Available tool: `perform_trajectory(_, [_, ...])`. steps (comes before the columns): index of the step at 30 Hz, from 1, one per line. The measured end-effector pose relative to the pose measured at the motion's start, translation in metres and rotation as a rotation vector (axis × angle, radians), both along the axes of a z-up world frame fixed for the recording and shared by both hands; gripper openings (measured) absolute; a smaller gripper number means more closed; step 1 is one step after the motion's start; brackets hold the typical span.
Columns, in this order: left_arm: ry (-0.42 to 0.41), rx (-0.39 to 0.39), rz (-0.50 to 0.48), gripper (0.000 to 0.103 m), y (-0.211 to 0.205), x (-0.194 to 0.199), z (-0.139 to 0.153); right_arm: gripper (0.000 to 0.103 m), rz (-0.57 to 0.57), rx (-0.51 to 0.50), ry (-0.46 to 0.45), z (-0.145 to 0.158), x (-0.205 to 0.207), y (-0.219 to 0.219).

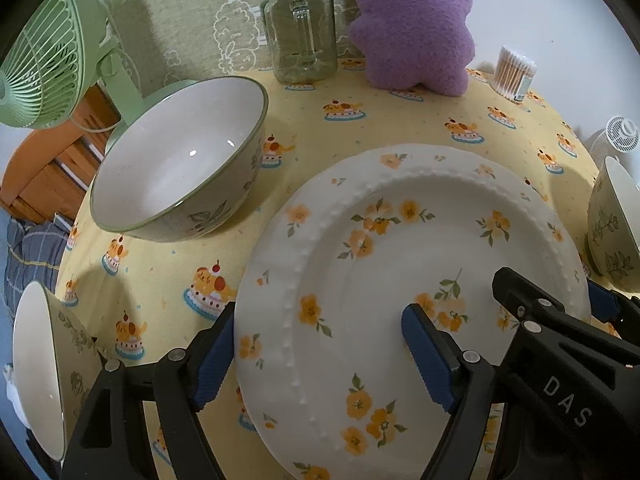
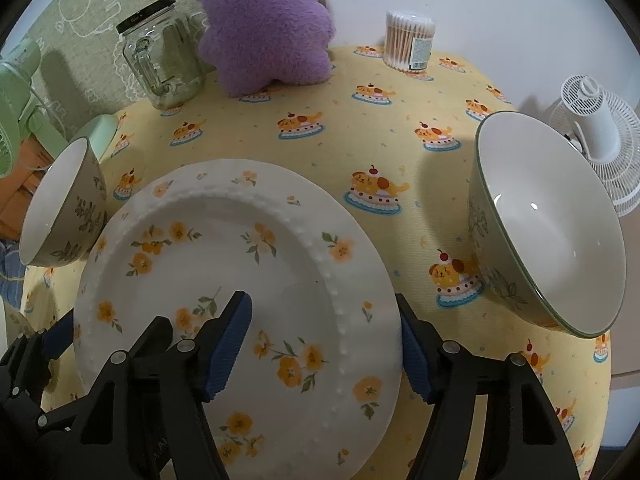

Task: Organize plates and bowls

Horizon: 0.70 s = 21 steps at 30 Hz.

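Note:
A white plate with orange flowers lies on the yellow tablecloth. My left gripper is open and straddles the plate's left rim, one finger over the plate, one outside it. My right gripper is open and straddles the plate's right rim the same way. A green-rimmed bowl stands left of the plate. A second bowl stands right of it. A third bowl is at the left wrist view's lower left edge.
At the back of the table stand a glass jar, a purple plush cushion and a cotton swab tub. A green fan is at the left, a white fan at the right.

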<state>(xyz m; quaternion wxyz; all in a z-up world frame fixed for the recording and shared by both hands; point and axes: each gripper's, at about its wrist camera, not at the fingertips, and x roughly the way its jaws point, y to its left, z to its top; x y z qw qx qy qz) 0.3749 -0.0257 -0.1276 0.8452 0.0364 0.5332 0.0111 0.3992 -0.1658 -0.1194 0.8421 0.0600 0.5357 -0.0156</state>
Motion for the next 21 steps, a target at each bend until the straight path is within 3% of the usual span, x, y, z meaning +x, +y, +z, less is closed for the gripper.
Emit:
perform_trajectory(9, [0.038,-0.003,0.003,0.080,0.002,-0.012,0.005,0.071,0.011,-0.002,0.022,0.004,-0.014,0.003])
perform_trajectory(21, [0.017,-0.005,-0.013,0.080,0.006,-0.029,0.031,0.071,0.007,-0.015,0.009,0.029,-0.034,0.007])
